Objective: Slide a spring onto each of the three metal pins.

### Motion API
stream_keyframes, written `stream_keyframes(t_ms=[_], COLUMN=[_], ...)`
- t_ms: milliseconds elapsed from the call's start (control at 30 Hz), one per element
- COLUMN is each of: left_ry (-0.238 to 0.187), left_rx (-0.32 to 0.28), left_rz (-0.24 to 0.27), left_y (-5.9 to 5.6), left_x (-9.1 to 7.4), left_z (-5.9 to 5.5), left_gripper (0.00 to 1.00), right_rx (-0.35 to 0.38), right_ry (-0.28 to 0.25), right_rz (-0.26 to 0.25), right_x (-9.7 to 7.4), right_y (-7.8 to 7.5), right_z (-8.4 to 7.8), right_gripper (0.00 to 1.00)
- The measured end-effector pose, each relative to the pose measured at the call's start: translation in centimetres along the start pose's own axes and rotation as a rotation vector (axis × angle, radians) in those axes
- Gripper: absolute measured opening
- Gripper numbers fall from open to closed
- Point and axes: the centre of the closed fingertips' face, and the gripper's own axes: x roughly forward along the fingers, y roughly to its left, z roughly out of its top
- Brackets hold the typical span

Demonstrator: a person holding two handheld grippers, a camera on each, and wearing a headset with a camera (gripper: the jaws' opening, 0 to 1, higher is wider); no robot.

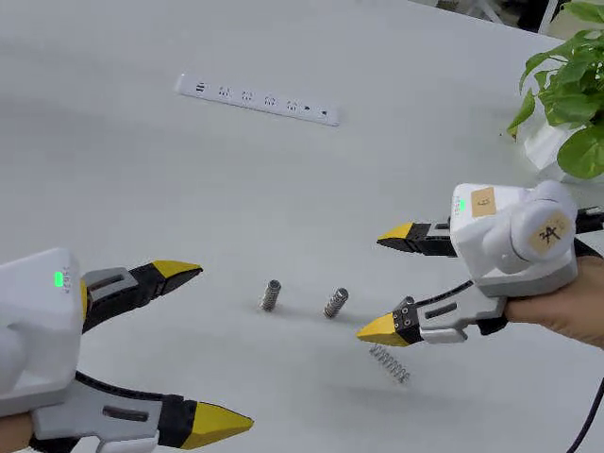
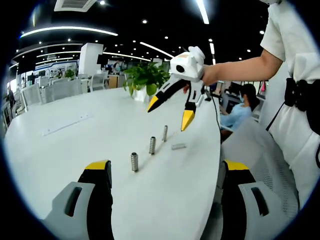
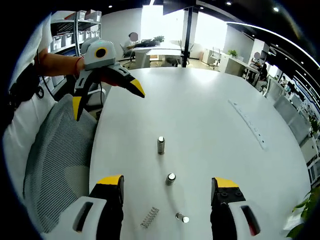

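Two metal pins stand upright on the white table, each wearing a spring: one (image 1: 271,294) on the left and one (image 1: 336,302) beside it. A loose spring (image 1: 389,363) lies flat just right of them. In the right gripper view a third, bare-looking pin (image 3: 182,217) stands next to that loose spring (image 3: 149,216). My right gripper (image 1: 379,283) hovers open just right of the pins, nothing between its jaws. My left gripper (image 1: 215,346) is open and empty at the lower left, its tips pointing toward the pins. The left gripper view shows all three pins in a row (image 2: 152,145).
A white power strip (image 1: 257,98) lies at the far side of the table. A potted plant (image 1: 566,85) stands at the right edge. A grey mesh chair (image 3: 55,165) sits beside the table's near edge.
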Motion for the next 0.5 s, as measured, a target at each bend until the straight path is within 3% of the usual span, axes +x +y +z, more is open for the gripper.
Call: stream_keyframes(t_ms=[67, 367, 500], left_ry=[0.007, 0.032, 0.053], left_rx=[0.009, 0.045, 0.063], left_rz=[-0.003, -0.023, -0.034], left_y=[-0.2, -0.8, -1.1], left_x=[0.1, 0.6, 0.9], left_z=[0.1, 0.5, 0.6], left_gripper=[0.9, 0.89, 0.86], right_rx=[0.031, 0.112, 0.138], right_ry=[-0.045, -0.124, -0.132], right_rz=[-0.02, -0.087, -0.106], right_x=[-0.8, -3.6, -4.4], right_y=[0.1, 0.7, 1.3], right_z=[0.0, -2.0, -2.9], right_gripper=[0.75, 0.84, 0.86])
